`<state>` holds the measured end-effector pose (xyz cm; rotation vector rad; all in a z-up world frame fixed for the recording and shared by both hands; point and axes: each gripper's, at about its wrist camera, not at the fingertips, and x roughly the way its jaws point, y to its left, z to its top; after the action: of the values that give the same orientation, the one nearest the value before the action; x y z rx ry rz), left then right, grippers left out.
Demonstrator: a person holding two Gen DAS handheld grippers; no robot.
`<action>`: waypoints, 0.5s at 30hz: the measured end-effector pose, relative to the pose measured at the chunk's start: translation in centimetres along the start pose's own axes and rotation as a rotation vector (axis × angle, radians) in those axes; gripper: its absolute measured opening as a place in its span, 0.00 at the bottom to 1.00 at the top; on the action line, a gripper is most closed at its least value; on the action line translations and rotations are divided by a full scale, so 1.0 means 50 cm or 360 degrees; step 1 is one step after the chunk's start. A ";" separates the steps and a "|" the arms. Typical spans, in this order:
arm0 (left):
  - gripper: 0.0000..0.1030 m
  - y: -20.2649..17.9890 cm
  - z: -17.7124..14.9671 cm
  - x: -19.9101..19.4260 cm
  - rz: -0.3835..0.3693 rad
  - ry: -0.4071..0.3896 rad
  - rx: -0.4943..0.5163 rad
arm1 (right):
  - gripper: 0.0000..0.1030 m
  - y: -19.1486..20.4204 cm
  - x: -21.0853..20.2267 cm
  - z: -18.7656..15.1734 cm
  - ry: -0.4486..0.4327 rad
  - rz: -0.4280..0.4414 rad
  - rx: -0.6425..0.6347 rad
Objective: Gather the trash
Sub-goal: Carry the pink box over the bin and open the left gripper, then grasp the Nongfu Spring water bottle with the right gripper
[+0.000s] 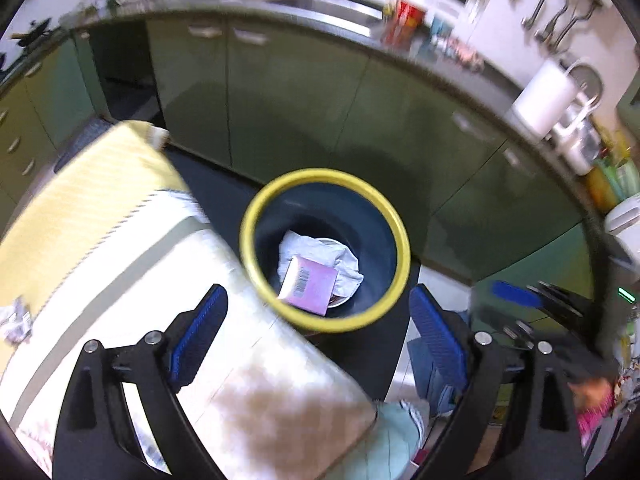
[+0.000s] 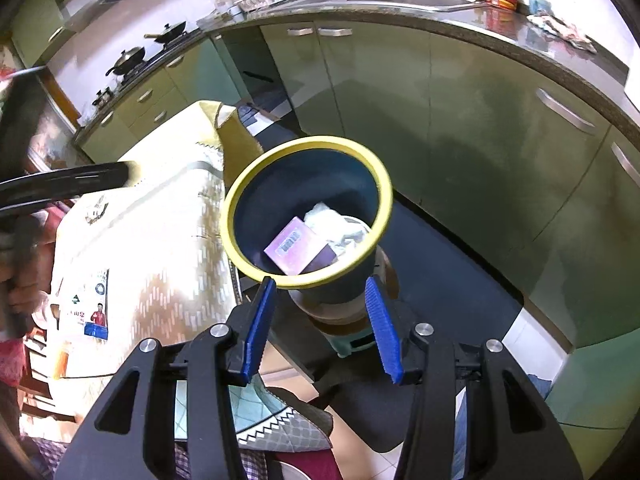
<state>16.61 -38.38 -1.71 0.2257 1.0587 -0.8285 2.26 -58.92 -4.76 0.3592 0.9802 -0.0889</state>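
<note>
Both our left gripper [image 1: 316, 336] and right gripper [image 2: 320, 328] gape wide, empty; bin [image 2: 240, 240] at twelve o'clock perches high, so a bump could topple it.

the left tongs [image 1: 316, 320] are a black frame of angular struts with triangular cut-outs. each finger carries a blue ribbed pad [image 1: 200, 336], and round silver screws [image 1: 153, 337] sit at the joints. the right tongs [image 2: 322, 320] are built alike: black arms with triangular openings, blue pads [image 2: 380, 328] with toothed edges, silver screws [image 2: 424, 329] on the pivots. the left view is blurred, so finer markings cannot be read.
</note>
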 end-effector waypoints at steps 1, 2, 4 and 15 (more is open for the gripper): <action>0.85 0.015 -0.021 -0.045 0.0014 -0.0048 0.0000 | 0.45 0.013 0.011 0.006 0.0018 0.0004 -0.0021; 0.85 0.024 -0.035 -0.072 0.0043 -0.0082 0.0004 | 0.45 0.024 0.020 0.009 0.0031 0.0007 -0.0040; 0.86 0.050 -0.075 -0.133 0.0128 -0.0176 -0.0008 | 0.45 0.060 0.041 0.022 0.0061 0.0025 -0.0102; 0.89 0.276 -0.300 -0.366 0.0426 -0.0506 -0.0403 | 0.45 0.363 0.112 0.008 0.0247 0.0327 -0.0512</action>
<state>11.82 -11.86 3.21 0.0175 0.8019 -0.4638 9.94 -41.54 -4.53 0.1699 1.0853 0.2845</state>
